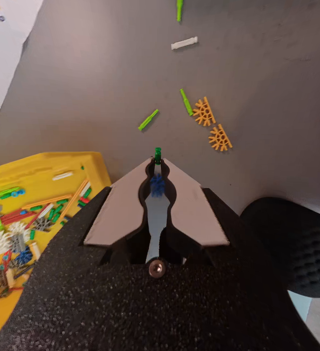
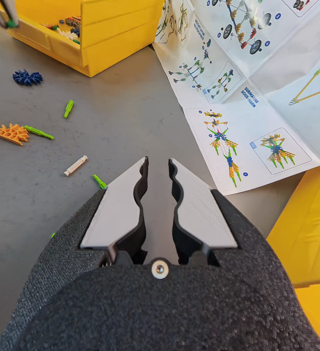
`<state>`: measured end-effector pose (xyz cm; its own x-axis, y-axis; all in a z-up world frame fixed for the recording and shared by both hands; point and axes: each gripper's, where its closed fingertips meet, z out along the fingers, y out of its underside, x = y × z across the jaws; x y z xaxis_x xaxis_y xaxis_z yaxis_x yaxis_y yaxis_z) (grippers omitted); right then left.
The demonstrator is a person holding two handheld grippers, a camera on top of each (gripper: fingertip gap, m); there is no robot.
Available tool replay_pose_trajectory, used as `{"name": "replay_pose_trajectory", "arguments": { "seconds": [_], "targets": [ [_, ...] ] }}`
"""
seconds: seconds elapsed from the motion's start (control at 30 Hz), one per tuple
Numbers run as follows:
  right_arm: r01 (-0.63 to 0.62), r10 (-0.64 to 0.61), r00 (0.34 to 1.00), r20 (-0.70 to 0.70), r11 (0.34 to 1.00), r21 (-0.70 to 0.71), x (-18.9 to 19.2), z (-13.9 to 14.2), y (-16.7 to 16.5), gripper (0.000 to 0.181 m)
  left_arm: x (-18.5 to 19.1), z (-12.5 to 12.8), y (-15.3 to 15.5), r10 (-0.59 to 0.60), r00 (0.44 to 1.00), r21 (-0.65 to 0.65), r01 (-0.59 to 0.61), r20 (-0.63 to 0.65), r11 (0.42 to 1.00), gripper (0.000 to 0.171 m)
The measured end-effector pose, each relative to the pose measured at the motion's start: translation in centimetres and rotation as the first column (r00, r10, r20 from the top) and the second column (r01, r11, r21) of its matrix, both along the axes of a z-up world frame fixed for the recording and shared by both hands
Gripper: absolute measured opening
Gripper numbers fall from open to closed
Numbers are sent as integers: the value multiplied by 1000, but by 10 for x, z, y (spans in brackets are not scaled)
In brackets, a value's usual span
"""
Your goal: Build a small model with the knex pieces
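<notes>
Your left tool (image 1: 157, 161): tips pinched on dark green rod (image 1: 157, 153), held above counter (image 1: 98, 85); blue connector (image 1: 157, 185) seen thru gap. Keep squeeze steady. Right tool (image 2: 158, 160): jaws apart, empty, nr instruction sheet (image 2: 250, 95). Yellow bin (image 1: 41, 167) to left w/ spare parts.

Soft, even room light, with faint shadows under the loose pieces on the grey table (image 1: 79, 85). In the left wrist view the yellow bin (image 1: 41, 171) at lower left is smeared with blur. Straight edges bow outward towards both frames' corners. The sheet (image 2: 288, 79) at upper right looks pale and slightly glary.
</notes>
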<state>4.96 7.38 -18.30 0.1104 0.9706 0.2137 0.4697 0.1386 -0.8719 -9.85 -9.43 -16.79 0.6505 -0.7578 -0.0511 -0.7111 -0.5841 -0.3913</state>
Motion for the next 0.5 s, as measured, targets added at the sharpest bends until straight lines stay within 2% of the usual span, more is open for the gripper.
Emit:
{"name": "replay_pose_trajectory", "arguments": {
  "seconds": [0.1, 0.2, 0.3, 0.5],
  "targets": [
    [39, -40, 999, -36, 999, -18, 2, 5, 7, 30, 33, -36, -9, -40, 999, -14, 40, 11, 999, 6],
    [69, -70, 996, -64, 997, -21, 4, 10, 14, 37, 38, -59, -6, -20, 1000, -36, 20, 15, 999, 6],
    [89, -90, 993, -82, 996, -22, 7, 14, 19, 38, 37, -70, 2, 16, 1000, -53, -15, 12, 998, 6],
    [78, -78, 992, -97, 997, -5, 7, 21, 15, 37, 38, -70, 7, 54, 998, -66, -51, 39, 996, 7]
  ]
}}
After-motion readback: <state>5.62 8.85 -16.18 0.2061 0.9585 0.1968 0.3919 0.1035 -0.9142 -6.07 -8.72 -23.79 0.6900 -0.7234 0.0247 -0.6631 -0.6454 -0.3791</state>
